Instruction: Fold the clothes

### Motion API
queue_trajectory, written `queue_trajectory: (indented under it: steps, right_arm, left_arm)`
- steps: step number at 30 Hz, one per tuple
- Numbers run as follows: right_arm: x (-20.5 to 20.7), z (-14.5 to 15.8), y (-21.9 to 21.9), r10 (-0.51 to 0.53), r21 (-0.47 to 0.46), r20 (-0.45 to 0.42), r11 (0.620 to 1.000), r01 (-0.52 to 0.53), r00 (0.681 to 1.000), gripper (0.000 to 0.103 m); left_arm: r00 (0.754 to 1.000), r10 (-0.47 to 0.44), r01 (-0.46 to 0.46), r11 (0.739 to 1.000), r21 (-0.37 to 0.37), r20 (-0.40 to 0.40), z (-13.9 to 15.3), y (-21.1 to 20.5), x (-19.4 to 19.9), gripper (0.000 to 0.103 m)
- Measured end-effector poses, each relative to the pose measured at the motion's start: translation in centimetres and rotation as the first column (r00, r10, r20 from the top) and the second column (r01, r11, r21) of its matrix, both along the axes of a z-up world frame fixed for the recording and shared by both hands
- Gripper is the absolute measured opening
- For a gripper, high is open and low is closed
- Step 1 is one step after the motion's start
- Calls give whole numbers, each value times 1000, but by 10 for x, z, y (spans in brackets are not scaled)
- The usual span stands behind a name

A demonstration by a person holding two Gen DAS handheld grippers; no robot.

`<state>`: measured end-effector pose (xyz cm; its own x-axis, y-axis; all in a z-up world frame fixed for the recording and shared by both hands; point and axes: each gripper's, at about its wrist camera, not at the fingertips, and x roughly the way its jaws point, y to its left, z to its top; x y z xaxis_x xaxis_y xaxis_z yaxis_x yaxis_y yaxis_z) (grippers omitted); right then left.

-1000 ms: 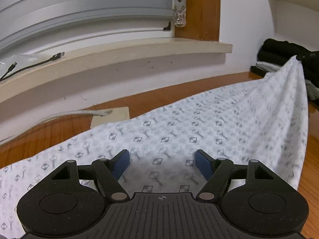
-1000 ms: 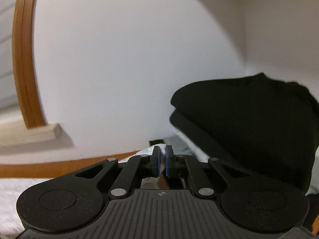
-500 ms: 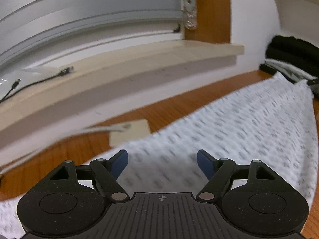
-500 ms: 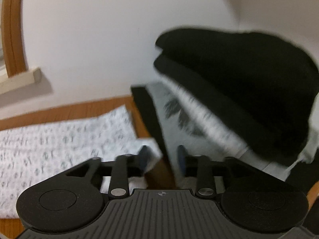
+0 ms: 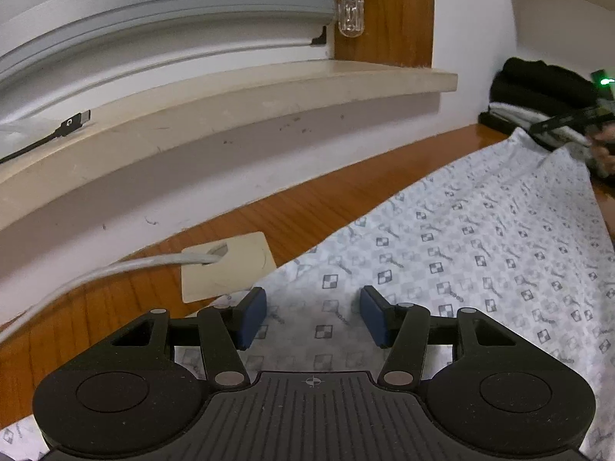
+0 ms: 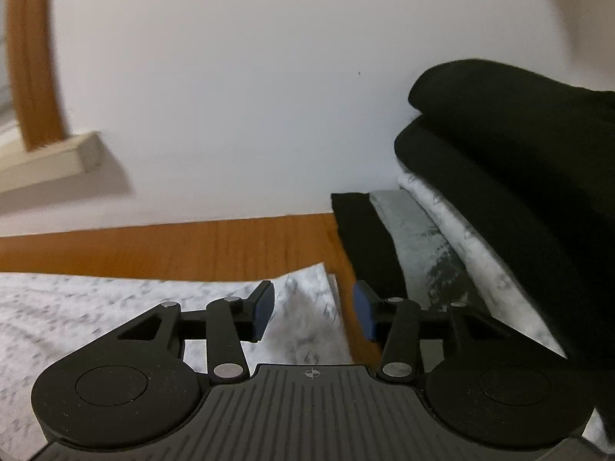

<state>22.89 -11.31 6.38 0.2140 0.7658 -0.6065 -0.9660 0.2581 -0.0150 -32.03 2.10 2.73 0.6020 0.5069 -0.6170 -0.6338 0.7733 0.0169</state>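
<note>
Between the spread blue pads of the left tool (image 5: 313, 317) nothing is gripped; its jaws are held wide apart just above the near edge of a white cotton garment printed with small grey checkered squares (image 5: 480, 253). That garment is spread flat over the orange-brown wooden desk (image 5: 307, 207) and is stretched away toward the right. Just beyond the left pad, a cream square cable plate (image 5: 230, 269) is set in the desk, partly overlapped by the garment's edge, and a grey cable (image 5: 134, 267) is fed into it. Behind the desk, a beige stone window sill (image 5: 230, 103) is seen, with a black USB cable (image 5: 57, 134) laid on it and a clear plastic blind-cord pull (image 5: 350, 19) hung above.

Over the far corner of the same garment (image 6: 115, 307) the right tool (image 6: 313, 313) is held released, jaws apart and nothing clamped; the left pad is placed over the cloth, the right pad over bare desk (image 6: 192, 246) beside the corner. Just to the right, a stack of folded clothes (image 6: 480, 192) is piled against the white wall (image 6: 250, 96): black pieces on top, white and grey ones beneath, a black one lowest.
</note>
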Motion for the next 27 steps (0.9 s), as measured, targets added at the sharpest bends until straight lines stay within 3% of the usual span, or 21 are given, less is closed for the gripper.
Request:
queue_trajectory:
  steps: [4, 5, 6, 7, 8, 9, 17, 22, 23, 24, 26, 27]
  right_arm:
    - [5, -10, 20, -9, -46, -11, 999, 8, 1000, 46]
    - [5, -12, 21, -11, -42, -18, 999, 10, 1000, 46]
    - [6, -15, 21, -13, -38, -24, 999, 12, 1000, 44]
    - [6, -17, 22, -15, -33, -31, 999, 14, 999, 37]
    - [7, -19, 22, -17, -28, -37, 999, 16, 999, 13]
    - [6, -17, 18, -19, -7, -32, 1000, 18, 999, 10]
    - [-2, 4, -25, -40, 202, 25, 979, 34, 999, 8]
    - [-4, 0, -20, -49, 160, 41, 986, 42, 998, 9]
    - [-4, -2, -19, -53, 157, 39, 986, 47, 998, 10]
    - [-5, -4, -18, -57, 155, 36, 987, 51, 998, 10]
    - [-5, -7, -17, -65, 150, 32, 987, 60, 997, 9]
    - [-5, -9, -16, -69, 147, 29, 987, 64, 997, 9]
  left_arm:
    - [1000, -15, 15, 1000, 7, 14, 0, 0, 0, 48]
    - [1000, -17, 17, 1000, 10, 16, 0, -1, 0, 39]
    - [1000, -15, 15, 1000, 13, 19, 0, -1, 0, 17]
    - [1000, -11, 11, 1000, 16, 22, 0, -1, 0, 7]
    - [1000, -7, 6, 1000, 19, 27, 1, -1, -1, 1]
    - [999, -2, 1, 1000, 23, 34, 1, -1, -1, 0]
    - [996, 20, -24, 998, 53, 86, 12, -2, -10, 0]
    - [997, 35, -40, 997, 71, 75, 16, 1, -8, 1]
    - [997, 31, -35, 997, 68, 67, 15, 1, -7, 9]
    - [998, 27, -31, 997, 65, 59, 13, 1, -7, 24]
    - [999, 19, -21, 998, 59, 44, 10, 2, -5, 40]
    - [999, 15, -17, 998, 56, 37, 9, 2, -4, 40]
